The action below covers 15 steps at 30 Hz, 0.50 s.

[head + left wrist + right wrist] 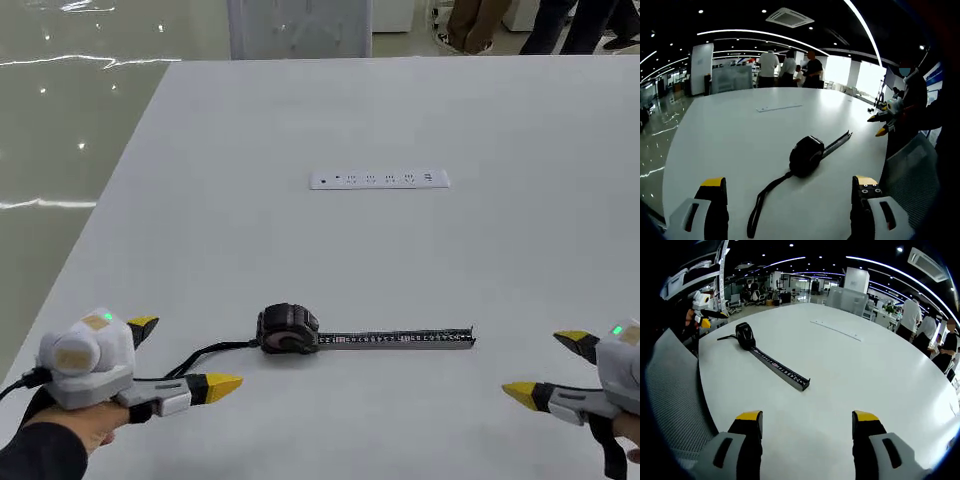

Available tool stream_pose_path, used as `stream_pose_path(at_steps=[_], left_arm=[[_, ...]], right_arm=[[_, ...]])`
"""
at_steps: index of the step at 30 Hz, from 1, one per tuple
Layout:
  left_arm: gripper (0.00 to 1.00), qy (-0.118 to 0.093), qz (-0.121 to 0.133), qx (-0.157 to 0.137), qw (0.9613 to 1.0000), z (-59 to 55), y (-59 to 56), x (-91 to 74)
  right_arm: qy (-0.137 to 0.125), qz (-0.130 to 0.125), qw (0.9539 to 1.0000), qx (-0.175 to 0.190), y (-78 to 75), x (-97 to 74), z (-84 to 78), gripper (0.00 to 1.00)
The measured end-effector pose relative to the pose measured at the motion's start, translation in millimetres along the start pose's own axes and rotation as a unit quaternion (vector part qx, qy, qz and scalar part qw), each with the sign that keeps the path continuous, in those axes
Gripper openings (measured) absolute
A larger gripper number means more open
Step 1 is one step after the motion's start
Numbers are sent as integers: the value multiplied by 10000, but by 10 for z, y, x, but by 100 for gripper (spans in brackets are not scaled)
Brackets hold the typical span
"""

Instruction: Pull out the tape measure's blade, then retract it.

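The tape measure [288,328] lies on the counter [400,110] with its blade [400,339] already pulled out; retracting remains. The left tool [185,353] and right tool [544,365] both gape wide, holding nothing, apart from it.

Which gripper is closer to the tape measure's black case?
Left. The left gripper sits beside the case, near its strap; the right gripper is beyond the far tip of the extended blade, farther away.

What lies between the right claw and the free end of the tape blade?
The stretch is bare: there is white table and nothing else between the right claw and the blade's end, as the right gripper view shows.
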State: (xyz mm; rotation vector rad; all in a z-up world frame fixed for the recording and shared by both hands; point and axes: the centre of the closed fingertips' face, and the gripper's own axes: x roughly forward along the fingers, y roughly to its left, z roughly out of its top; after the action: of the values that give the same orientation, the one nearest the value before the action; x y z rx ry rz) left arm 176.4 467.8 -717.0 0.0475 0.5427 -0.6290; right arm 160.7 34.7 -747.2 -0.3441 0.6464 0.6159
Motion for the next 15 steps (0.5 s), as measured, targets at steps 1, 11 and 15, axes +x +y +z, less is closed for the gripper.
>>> stream_pose_path(at_steps=[1,11,15], left_arm=[[100,-6,21,71,10000,7,-3,-41],[100,193,176,73,9996,-178,77,-423],[100,197,341,54,9992,-255,158,-546]], right_arm=[[-23,-44,10000,9,3,-72,-9,75],[-201,-210,9995,128,45,-603,-42,91],[-224,-162,9992,289,66,-680,-96,100]])
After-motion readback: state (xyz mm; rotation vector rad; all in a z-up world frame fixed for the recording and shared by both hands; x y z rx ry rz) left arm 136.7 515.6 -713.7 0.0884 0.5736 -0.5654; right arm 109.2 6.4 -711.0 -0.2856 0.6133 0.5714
